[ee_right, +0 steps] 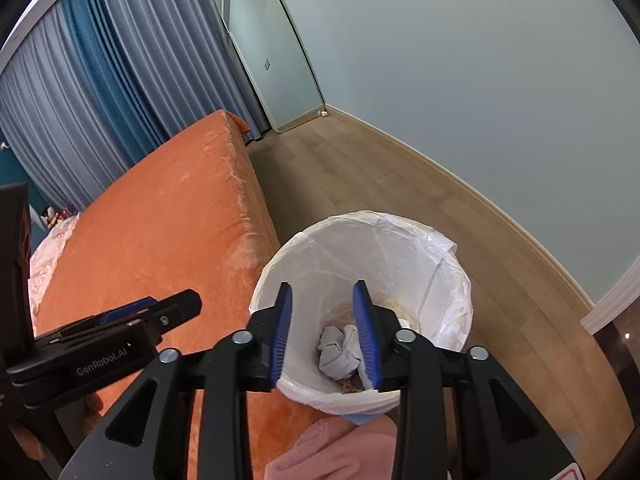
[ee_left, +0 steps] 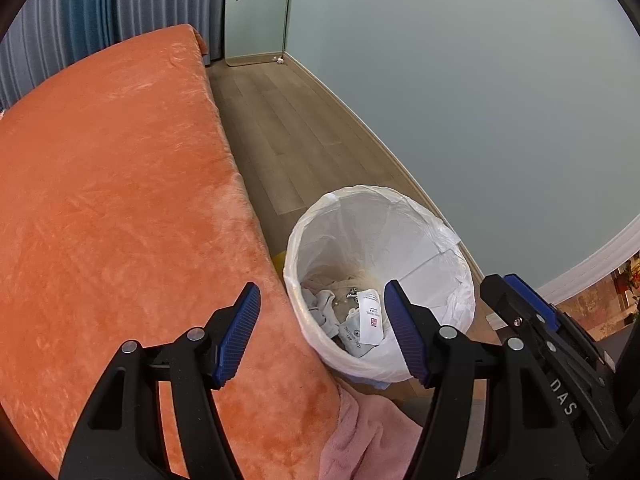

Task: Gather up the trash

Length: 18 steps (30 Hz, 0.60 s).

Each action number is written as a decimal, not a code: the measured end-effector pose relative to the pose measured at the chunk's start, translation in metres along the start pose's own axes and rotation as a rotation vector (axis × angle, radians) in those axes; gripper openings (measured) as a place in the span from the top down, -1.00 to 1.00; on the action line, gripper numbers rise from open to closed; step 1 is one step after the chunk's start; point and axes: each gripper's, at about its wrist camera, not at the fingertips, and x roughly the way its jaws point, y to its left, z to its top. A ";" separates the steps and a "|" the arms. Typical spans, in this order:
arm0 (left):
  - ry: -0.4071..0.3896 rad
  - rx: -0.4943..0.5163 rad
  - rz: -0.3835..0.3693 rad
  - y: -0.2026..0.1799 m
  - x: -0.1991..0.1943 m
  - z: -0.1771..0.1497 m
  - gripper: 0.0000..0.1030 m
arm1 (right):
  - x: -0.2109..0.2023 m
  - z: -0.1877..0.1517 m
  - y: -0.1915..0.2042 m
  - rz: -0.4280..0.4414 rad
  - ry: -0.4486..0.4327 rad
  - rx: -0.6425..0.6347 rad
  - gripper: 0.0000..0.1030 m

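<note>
The left gripper (ee_left: 322, 336) hung with jaws apart and empty, one finger over the orange bed (ee_left: 120, 184), the other over the bin (ee_left: 424, 236). The white-lined bin stood on the wood floor (ee_left: 288, 120) against the bed's side, holding crumpled paper (ee_left: 362, 322). A pink cloth (ee_left: 360, 436) lay below it. The right gripper (ee_left: 536, 320) showed at right.

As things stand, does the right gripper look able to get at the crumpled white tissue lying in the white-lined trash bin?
Probably yes. The right gripper hangs open over the bin's uncovered mouth, the crumpled white tissue showing between its blue pads, nothing lying over it. Depth is uncertain.
</note>
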 end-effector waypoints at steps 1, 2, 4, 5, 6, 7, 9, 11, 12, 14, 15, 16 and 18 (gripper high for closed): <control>-0.003 -0.004 0.005 0.002 -0.002 -0.002 -0.20 | -0.003 -0.002 0.001 -0.004 0.000 -0.006 0.23; -0.007 -0.007 0.011 0.005 -0.005 -0.004 -0.22 | -0.005 -0.003 0.001 -0.008 0.001 -0.012 0.16; -0.022 -0.011 0.034 0.009 -0.012 -0.008 -0.25 | -0.012 -0.006 0.003 -0.025 0.001 -0.024 0.01; -0.028 -0.010 0.043 0.009 -0.014 -0.010 -0.26 | -0.015 -0.007 0.003 -0.033 -0.002 -0.027 -0.13; -0.039 -0.007 0.056 0.010 -0.018 -0.012 -0.32 | -0.018 -0.009 0.004 -0.035 -0.005 -0.027 -0.23; -0.048 -0.004 0.067 0.009 -0.022 -0.013 -0.38 | -0.022 -0.010 0.004 -0.033 -0.005 -0.024 -0.27; -0.069 0.004 0.087 0.010 -0.029 -0.016 -0.44 | -0.028 -0.012 0.005 -0.032 -0.007 -0.020 -0.40; -0.080 0.011 0.099 0.009 -0.034 -0.019 -0.45 | -0.033 -0.014 0.005 -0.044 -0.016 -0.030 -0.47; -0.082 0.014 0.107 0.009 -0.036 -0.020 -0.45 | -0.035 -0.015 0.006 -0.060 -0.018 -0.041 -0.51; -0.086 0.016 0.117 0.010 -0.040 -0.024 -0.45 | -0.036 -0.016 0.007 -0.077 -0.016 -0.055 -0.57; -0.089 0.016 0.119 0.011 -0.043 -0.025 -0.47 | -0.037 -0.017 0.007 -0.082 -0.012 -0.060 -0.61; -0.092 0.016 0.122 0.010 -0.045 -0.027 -0.52 | -0.040 -0.019 0.008 -0.087 -0.012 -0.062 -0.62; -0.102 0.014 0.134 0.010 -0.050 -0.030 -0.62 | -0.044 -0.021 0.008 -0.092 -0.017 -0.065 -0.62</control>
